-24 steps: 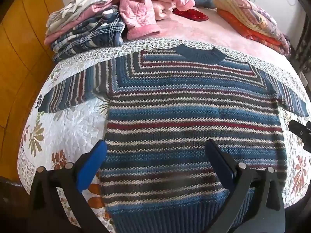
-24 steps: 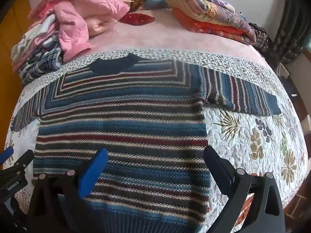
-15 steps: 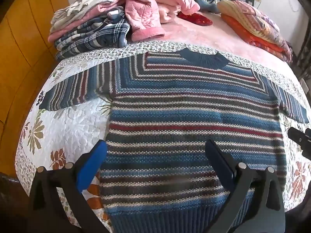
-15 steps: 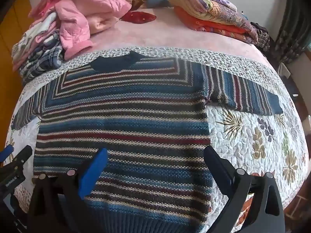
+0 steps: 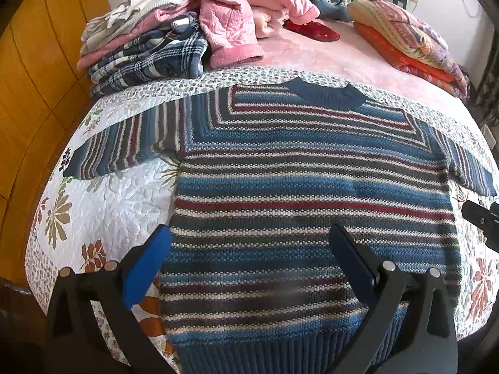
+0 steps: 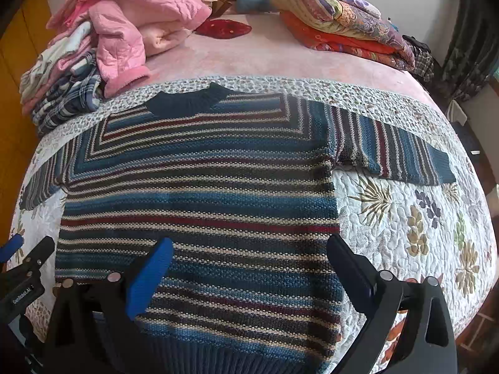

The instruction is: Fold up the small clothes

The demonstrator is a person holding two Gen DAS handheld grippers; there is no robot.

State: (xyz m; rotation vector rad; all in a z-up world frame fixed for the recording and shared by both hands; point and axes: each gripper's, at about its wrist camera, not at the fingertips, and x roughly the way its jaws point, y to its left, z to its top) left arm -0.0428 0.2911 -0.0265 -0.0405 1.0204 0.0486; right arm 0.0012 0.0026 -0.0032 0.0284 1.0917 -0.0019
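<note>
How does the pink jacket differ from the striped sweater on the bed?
The sweater lies spread flat on the quilt, sleeves out to both sides; the jacket is bunched on a pile of clothes, one sleeve hanging down. The sweater is knit in blue, red and cream stripes; the jacket is plain pink and quilted. The sweater lies near the tongs, the jacket farther back. Neither is folded or held.

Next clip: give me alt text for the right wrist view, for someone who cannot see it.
A blue, red and cream striped knitted sweater lies flat, sleeves spread, on a white floral quilted bedspread. The open right hand-held gripper hovers over its lower part, holding nothing. Behind lie a pile of pink and plaid clothes and folded orange patterned blankets.
</note>
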